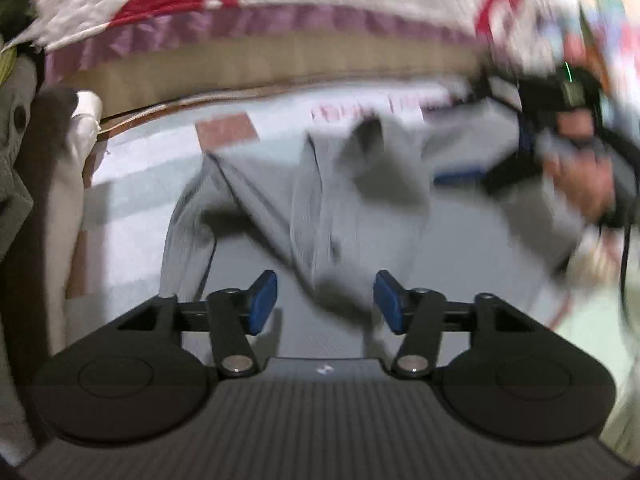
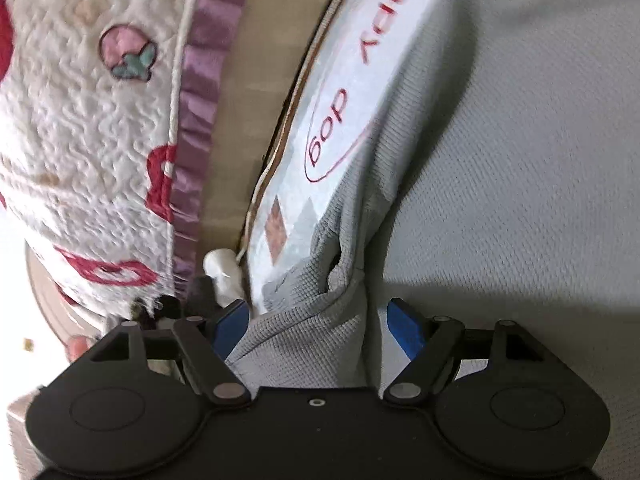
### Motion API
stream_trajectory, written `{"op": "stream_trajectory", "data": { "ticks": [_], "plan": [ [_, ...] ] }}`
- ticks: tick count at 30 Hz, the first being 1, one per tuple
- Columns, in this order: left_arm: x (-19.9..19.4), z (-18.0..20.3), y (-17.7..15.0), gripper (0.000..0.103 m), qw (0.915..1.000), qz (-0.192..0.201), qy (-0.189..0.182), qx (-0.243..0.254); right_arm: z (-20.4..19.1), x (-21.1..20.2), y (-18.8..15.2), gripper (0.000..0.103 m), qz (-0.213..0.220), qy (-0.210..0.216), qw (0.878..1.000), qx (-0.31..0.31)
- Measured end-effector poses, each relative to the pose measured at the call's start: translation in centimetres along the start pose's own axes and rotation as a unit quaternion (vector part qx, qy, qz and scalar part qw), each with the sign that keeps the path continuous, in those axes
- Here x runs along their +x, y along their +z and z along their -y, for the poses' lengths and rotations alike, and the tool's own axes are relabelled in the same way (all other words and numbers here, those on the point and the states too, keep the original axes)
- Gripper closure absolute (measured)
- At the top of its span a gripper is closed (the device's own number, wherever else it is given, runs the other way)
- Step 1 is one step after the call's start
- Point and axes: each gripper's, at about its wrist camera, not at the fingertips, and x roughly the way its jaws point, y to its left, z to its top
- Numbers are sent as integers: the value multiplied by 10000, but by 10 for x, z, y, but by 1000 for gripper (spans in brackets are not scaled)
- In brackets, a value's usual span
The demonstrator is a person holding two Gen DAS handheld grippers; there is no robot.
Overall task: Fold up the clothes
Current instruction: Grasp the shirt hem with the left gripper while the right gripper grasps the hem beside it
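Observation:
A grey knitted garment (image 1: 320, 200) lies crumpled on a pale printed mat (image 1: 132, 216); the left wrist view is blurred. My left gripper (image 1: 325, 304) hovers over the garment's near edge, jaws apart, and neither blue pad presses the cloth. In the right wrist view a bunched fold of the grey garment (image 2: 320, 328) lies between the wide-spread fingers of my right gripper (image 2: 318, 328). The left pad (image 2: 230, 328) touches the cloth and a gap shows at the right pad (image 2: 404, 328). From the left wrist view, the right gripper (image 1: 560, 120) and the hand holding it appear at the garment's far right.
A white quilted bedspread (image 2: 80, 120) with red shapes and a purple ruffle (image 1: 280, 20) hangs over the tan bed side (image 1: 260, 68) beyond the mat (image 2: 340, 80). A small white object (image 2: 224, 272) lies at the mat's edge. Pale cloth (image 1: 68, 200) stands at the left.

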Motion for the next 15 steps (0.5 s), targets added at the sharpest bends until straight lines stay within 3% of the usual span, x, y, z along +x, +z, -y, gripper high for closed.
{"op": "stream_trajectory", "data": {
  "ticks": [2,6,7,8,10,11,15],
  "plan": [
    [11,-9,7,37,9984,45,-132,-549,-10,-2,0,22,-101,-43,9997,-240],
    [46,0,10,38,9983,-163,514,-230,-36,4,6,22,-189,-60,9986,-491],
    [52,1,9,42,9985,-193,466,-207,-41,7,8,22,-198,-63,9986,-492],
    [57,2,9,65,9987,-219,408,-195,-42,8,9,22,-208,-106,9989,-417],
    [54,1,9,89,9992,-195,160,-296,-43,12,9,22,-220,-228,9992,-227],
    [49,4,9,93,9998,-74,39,-165,-42,12,7,22,-252,-325,9989,-210],
    [32,13,5,94,9982,168,-519,259,-39,11,2,22,-366,-771,9959,-311]
  ]
}}
